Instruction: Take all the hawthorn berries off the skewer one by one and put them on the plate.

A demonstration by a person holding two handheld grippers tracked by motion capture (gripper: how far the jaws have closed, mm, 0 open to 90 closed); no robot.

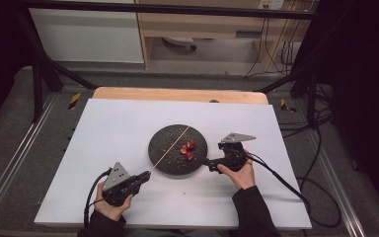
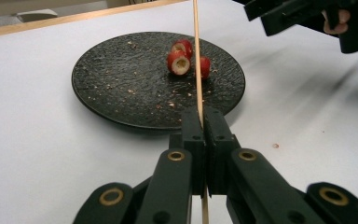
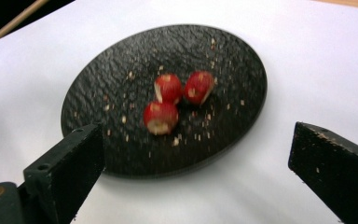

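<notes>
Centre frame, three red fruit pieces [image 1: 187,149] sit on a black plate [image 1: 164,148]. The left gripper [image 1: 143,177] pinches a skewer [image 1: 170,148] angled over them; the right gripper [image 1: 208,163] waits wide-jawed, likely to feed one.

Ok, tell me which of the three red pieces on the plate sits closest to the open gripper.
The lowest red piece in the right gripper view, pale cut face toward the right gripper. The other two lie side by side behind it on the black plate.
</notes>
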